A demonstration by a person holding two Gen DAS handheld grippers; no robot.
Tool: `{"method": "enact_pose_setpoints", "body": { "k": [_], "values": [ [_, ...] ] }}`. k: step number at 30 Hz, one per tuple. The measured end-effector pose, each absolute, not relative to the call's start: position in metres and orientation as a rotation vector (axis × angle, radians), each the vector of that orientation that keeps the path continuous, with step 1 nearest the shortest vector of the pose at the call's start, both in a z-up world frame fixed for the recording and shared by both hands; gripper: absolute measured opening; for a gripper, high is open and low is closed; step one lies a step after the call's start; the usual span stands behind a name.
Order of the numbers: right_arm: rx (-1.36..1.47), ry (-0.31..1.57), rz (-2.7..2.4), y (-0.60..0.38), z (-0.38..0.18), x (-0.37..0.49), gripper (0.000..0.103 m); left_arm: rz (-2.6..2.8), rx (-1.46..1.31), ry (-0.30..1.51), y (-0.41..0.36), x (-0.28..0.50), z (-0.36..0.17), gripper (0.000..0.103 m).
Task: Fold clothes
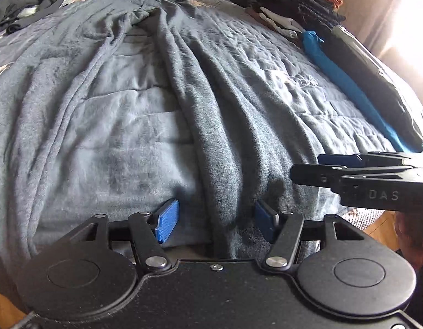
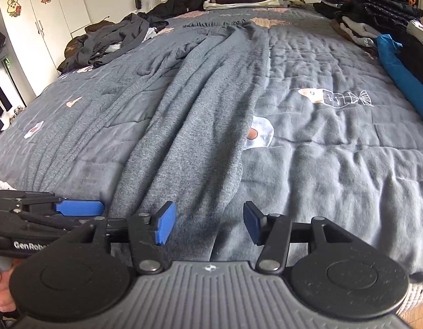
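A pair of grey sweatpants [image 1: 211,126] lies lengthwise on the bed, waistband at the far end, legs toward me; it shows in the right wrist view [image 2: 200,115] too. My left gripper [image 1: 217,220] is open at the near edge of the bed, its blue pads on either side of a pant leg's cuff end. My right gripper [image 2: 207,226] is open just above the cuff of the right-hand leg. The right gripper also shows from the side in the left wrist view [image 1: 335,167], and the left gripper shows at the left of the right wrist view [image 2: 79,208].
The bed has a grey quilt [image 2: 335,142] with fish prints. Stacks of folded clothes [image 2: 376,2] line the right and far edges, with a blue garment [image 2: 403,82] and a black one. A heap of unfolded dark clothes [image 2: 110,41] lies at the far left. White wardrobes [image 2: 41,22] stand at left.
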State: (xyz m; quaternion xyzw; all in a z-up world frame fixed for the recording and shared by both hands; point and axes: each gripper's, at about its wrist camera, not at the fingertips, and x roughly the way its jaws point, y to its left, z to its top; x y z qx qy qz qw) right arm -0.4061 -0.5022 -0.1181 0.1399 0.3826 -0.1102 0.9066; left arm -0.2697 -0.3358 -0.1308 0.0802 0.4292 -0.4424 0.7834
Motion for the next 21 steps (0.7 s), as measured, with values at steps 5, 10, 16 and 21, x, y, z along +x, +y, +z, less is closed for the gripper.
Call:
{"method": "enact_pose_setpoints", "body": {
  "k": [5,10,16,21],
  "values": [
    [0.272,0.793,-0.213,-0.498,-0.131,-0.399,0.054,-0.967,0.168,0.938,-0.328,-0.27,-0.132,0.02],
    [0.327,0.786,-0.19,-0.502,-0.134,-0.402,0.017,-1.013,0.145,0.947,-0.328,-0.273,-0.123,0.01],
    [0.408,0.72,-0.191,-0.511,-0.115,-0.418,0.009,-1.055,-0.02,0.957,-0.311,-0.264,-0.094,0.009],
    [0.395,0.703,-0.179,-0.518,-0.101,-0.43,0.009,-0.997,0.157,1.018,-0.324,-0.277,-0.119,0.009]
  ]
}}
